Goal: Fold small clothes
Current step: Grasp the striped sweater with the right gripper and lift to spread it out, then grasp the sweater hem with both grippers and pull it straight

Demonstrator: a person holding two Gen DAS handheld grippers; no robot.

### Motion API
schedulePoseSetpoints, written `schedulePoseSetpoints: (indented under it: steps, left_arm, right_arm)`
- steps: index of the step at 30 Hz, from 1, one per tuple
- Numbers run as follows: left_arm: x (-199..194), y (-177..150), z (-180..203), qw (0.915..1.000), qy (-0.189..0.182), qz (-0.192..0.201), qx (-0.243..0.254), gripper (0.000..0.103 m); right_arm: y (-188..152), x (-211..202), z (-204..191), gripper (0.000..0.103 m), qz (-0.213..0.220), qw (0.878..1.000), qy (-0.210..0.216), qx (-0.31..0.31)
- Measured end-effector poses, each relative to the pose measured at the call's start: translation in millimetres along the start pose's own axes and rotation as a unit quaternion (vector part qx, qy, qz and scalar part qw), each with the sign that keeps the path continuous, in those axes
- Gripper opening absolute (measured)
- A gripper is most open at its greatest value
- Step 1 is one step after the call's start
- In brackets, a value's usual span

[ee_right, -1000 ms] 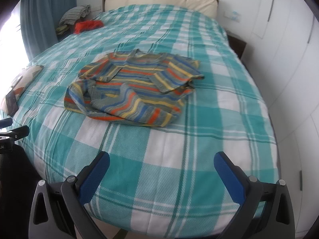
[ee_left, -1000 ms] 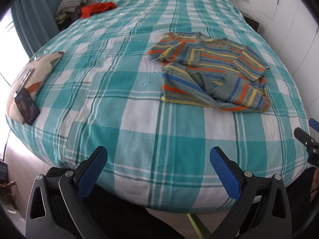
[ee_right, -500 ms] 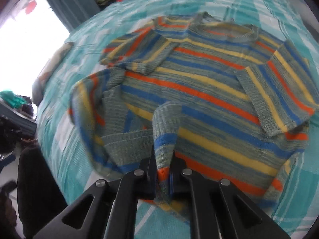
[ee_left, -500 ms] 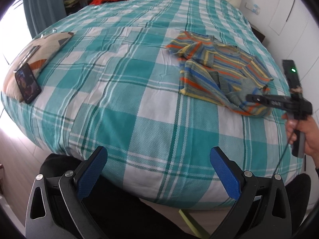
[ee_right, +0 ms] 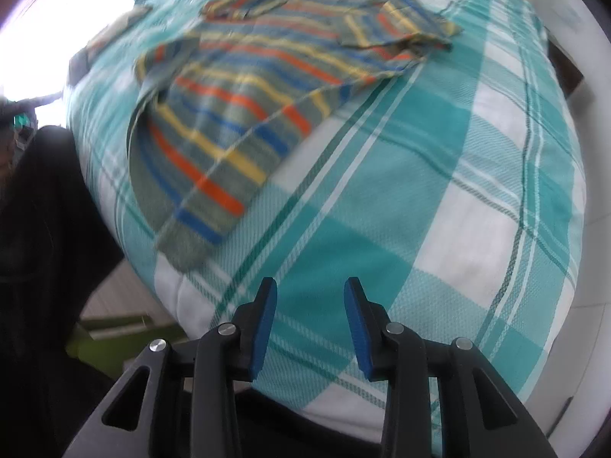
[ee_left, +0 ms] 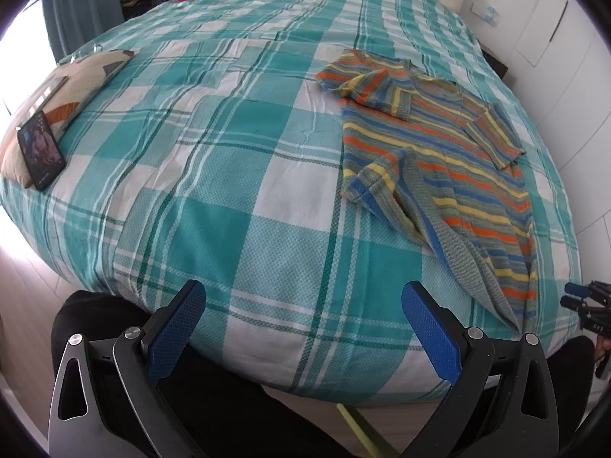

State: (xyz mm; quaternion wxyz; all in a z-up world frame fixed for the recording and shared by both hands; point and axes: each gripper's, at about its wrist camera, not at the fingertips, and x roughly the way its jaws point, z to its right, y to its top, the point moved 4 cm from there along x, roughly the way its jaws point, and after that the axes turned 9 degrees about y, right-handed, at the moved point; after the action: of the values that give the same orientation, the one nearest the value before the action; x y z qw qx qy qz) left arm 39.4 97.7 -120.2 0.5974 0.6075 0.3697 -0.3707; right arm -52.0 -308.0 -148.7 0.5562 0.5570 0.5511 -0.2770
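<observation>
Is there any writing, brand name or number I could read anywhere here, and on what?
None can be read.
Phone: its screen shows a picture, too small to tell any words.
Right gripper: faint marks on its body at the edge of the left view, too small to read.
Sweater and bedspread: only stripes and checks.

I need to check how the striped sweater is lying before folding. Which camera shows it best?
The left wrist view: the striped sweater is sharp, with both sleeves folded in and the hem near the bed's edge. The right wrist view shows it blurred by motion, its details smeared.
</observation>
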Motion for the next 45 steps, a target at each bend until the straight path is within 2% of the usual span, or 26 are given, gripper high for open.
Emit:
schedulePoseSetpoints:
  steps: [2,5,7,10,12,13,14,15,16,17,18,20,23,25,26,27,29,31,34,37,39,41,42,43,44,45]
  left_arm:
    - [2.3,0.0,1.4,1.0000,-0.005,-0.005,-0.006,0.103]
    - [-0.1,-0.4,2.6,1.0000,-0.003,-0.003,-0.008,0.103]
    - [-7.1,-0.8,-0.6,0.9999,-0.003,0.005,-0.012,0.102]
    - [-18.6,-1.5,-17.0,0.9995,0.004,0.019,-0.027,0.103]
    - [-23.5,-1.7,-34.7,0.9989,0.016,0.023,-0.039,0.103]
    - [-25.8,-2.2,-45.2,0.9984,0.023,0.027,-0.045,0.103]
    - [-27.0,-2.3,-55.8,0.9977,0.029,0.031,-0.052,0.103]
    - [-26.7,-2.2,-65.1,0.9971,0.036,0.033,-0.058,0.103]
    - [-25.5,-2.4,-73.4,0.9966,0.040,0.035,-0.064,0.103]
    - [-23.2,-2.7,-79.6,0.9961,0.041,0.035,-0.070,0.102]
    - [-19.6,-2.7,-82.9,0.9959,0.040,0.034,-0.074,0.102]
    - [-9.5,-1.4,-80.5,0.9964,0.032,0.023,-0.075,0.102]
    - [5.3,-0.5,-62.5,0.9982,0.015,0.019,-0.055,0.103]
    - [26.3,-1.0,-49.7,0.9991,0.020,0.007,-0.036,0.103]
    - [39.2,-2.5,-42.8,0.9995,0.014,-0.006,-0.026,0.102]
    - [52.2,-3.5,-35.0,0.9997,0.005,-0.019,-0.016,0.102]
    - [74.8,-6.3,-19.2,0.9990,0.010,-0.042,0.007,0.102]
    - [85.9,-9.1,-1.2,0.9981,0.014,-0.047,0.037,0.102]
    - [88.2,-14.0,23.9,0.9957,0.018,-0.039,0.082,0.102]
    - [84.7,-18.7,31.8,0.9949,0.023,-0.026,0.094,0.102]
    - [84.4,-22.0,27.4,0.9954,0.015,-0.026,0.091,0.102]
    - [84.1,-25.9,23.3,0.9960,0.004,-0.030,0.084,0.100]
    - [83.0,-29.1,20.3,0.9962,-0.004,-0.031,0.082,0.098]
    - [82.3,-31.9,18.9,0.9961,-0.011,-0.033,0.081,0.083]
    - [82.1,-33.0,18.5,0.9960,-0.015,-0.034,0.082,0.058]
    - [80.3,-33.3,18.7,0.9958,-0.019,-0.034,0.083,0.045]
  right_arm:
    - [24.2,-12.8,-6.5,0.039,0.054,0.998,0.019,0.023]
    - [85.1,-2.8,-38.5,0.049,0.111,0.988,0.101,0.042]
    - [127.2,23.2,-59.9,0.049,0.131,0.974,0.174,0.060]
    - [169.9,84.1,-98.6,0.050,0.130,0.967,0.199,0.091]
    - [176.6,121.5,-146.5,0.051,0.085,0.962,0.254,0.064]
    - [168.5,130.1,-183.5,0.052,0.049,0.957,0.287,0.013]
    - [152.0,129.2,-222.4,0.059,0.022,0.951,0.304,-0.060]
    - [128.7,121.8,-257.7,0.059,-0.010,0.935,0.327,-0.135]
    - [101.4,114.9,-284.3,0.055,-0.053,0.911,0.364,-0.187]
    - [77.4,103.7,-299.8,0.054,-0.074,0.895,0.379,-0.221]
    - [59.0,92.8,-306.1,0.054,-0.079,0.890,0.376,-0.244]
    - [43.5,75.1,-295.9,0.054,-0.071,0.901,0.350,-0.247]
    - [59.6,48.6,-231.4,0.056,-0.019,0.943,0.294,-0.154]
    - [71.0,29.0,-163.3,0.056,0.027,0.976,0.211,-0.046]
    - [69.7,17.8,-127.7,0.056,0.048,0.985,0.166,0.019]
    - [62.0,6.6,-92.1,0.056,0.063,0.987,0.123,0.084]
    - [36.6,-10.0,-38.3,0.056,0.069,0.978,0.043,0.191]
    - [13.4,-21.6,-17.6,0.058,0.068,0.971,-0.005,0.231]
    - [4.3,-19.1,-33.1,0.059,0.074,0.972,0.001,0.225]
    - [12.4,8.5,-52.8,0.066,0.078,0.980,0.017,0.181]
    - [14.8,28.6,-59.9,0.068,0.055,0.987,-0.015,0.152]
    - [2.8,34.5,-53.2,0.067,0.042,0.985,-0.044,0.160]
    - [-3.5,27.0,-47.2,0.061,0.053,0.983,-0.032,0.174]
    - [-11.9,21.5,-41.9,0.037,0.057,0.980,-0.021,0.192]
    - [-19.7,15.6,-34.3,0.007,0.060,0.976,-0.011,0.209]
    - [-28.4,7.1,-26.7,0.008,0.068,0.971,0.006,0.230]
